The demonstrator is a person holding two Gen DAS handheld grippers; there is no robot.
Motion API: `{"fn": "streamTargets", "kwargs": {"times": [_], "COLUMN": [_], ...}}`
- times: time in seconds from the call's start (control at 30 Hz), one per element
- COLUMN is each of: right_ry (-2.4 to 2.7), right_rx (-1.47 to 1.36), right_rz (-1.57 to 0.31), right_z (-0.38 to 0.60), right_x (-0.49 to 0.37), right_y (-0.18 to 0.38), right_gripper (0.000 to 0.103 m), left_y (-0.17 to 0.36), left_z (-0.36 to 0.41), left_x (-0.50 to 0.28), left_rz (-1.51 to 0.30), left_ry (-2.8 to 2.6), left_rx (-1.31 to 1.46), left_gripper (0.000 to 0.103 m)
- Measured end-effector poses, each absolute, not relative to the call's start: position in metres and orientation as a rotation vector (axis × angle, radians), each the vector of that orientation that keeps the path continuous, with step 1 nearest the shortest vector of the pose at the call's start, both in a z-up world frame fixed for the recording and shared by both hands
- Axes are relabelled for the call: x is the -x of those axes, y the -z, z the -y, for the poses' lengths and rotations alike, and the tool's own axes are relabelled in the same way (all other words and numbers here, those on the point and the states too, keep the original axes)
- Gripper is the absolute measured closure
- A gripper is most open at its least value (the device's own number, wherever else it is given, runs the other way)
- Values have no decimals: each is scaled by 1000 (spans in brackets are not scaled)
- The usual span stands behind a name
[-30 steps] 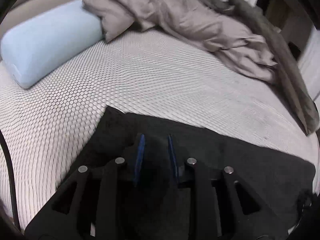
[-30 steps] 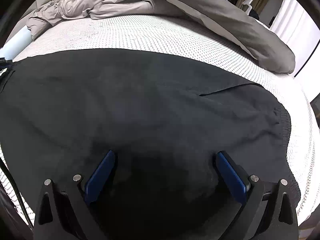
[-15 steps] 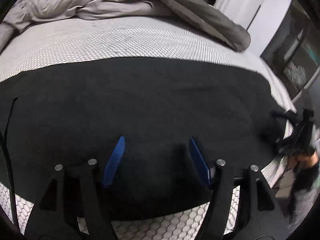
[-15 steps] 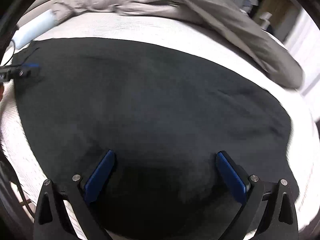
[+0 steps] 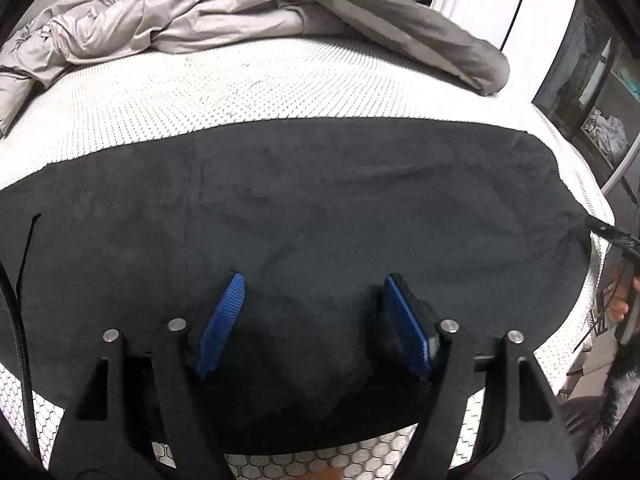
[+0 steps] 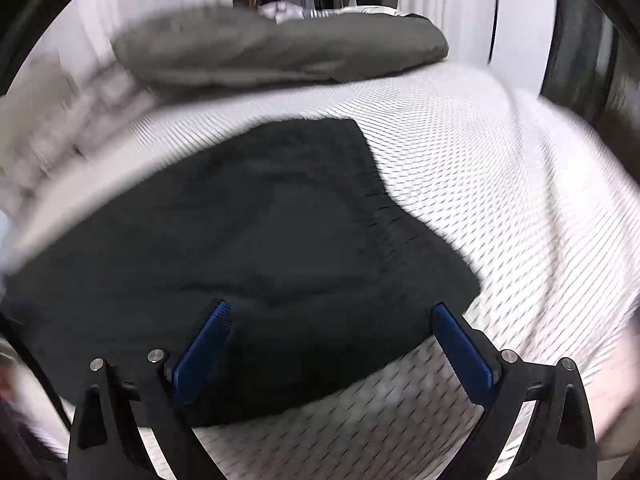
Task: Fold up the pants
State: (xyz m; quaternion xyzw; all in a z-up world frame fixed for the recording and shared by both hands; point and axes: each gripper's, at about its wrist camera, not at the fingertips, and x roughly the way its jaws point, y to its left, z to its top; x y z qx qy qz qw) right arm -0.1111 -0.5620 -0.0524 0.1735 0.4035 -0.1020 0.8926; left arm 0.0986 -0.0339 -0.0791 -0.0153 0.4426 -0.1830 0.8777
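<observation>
Black pants (image 5: 320, 192) lie spread flat across the white mattress (image 5: 240, 88). My left gripper (image 5: 314, 278) hovers low over their near edge. Its jaws are opening, and the blue pads press on nothing, with only flat cloth beneath them. In the blurred right wrist view, my right gripper (image 6: 330, 306) stands wide open over the near corner of the pants (image 6: 280, 220), close to the gathered waistband (image 6: 376, 200). Nothing is held between its fingers. In the left wrist view the right gripper shows as a dark tip at the pants' right end.
A crumpled grey duvet (image 5: 360, 0) is heaped along the far side of the bed, and it also fills the back of the right wrist view as the duvet (image 6: 280, 44). White curtains and a dark shelf unit (image 5: 592, 92) stand beyond the bed's right edge. A hand (image 5: 622, 304) shows at the right.
The left view swung from the pillow end onto the pants, and its jaws widened from nearly shut. The right gripper swept right towards the waistband end, staying wide open.
</observation>
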Motion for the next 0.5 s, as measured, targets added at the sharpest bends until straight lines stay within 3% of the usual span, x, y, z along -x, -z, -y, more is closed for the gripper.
{"fn": "streamTargets", "kwargs": {"times": [0.1,0.13,0.37,0.43,0.5], "right_ry": [149,141,74,120,169], "right_rx": [-597,-638,-803,-795,-774], "right_rz": [-832,-845,-654,-611,-627], "right_z": [580,582,614,626,629], "right_x": [127,128,105,91,83], "right_y": [66,72,85,86,88], "right_gripper": [1,1,2,21,66], "left_y": [74,73,76,77,77], "left_z": [33,33,29,28,26], "left_x": [-98,-97,-96,-97,-96], "left_rz": [-901,-904,-917,-917,-912], "left_ry": [403,408,431,426,416], "left_rx": [35,37,44,33,22], "left_gripper": [12,3,1,1,1]}}
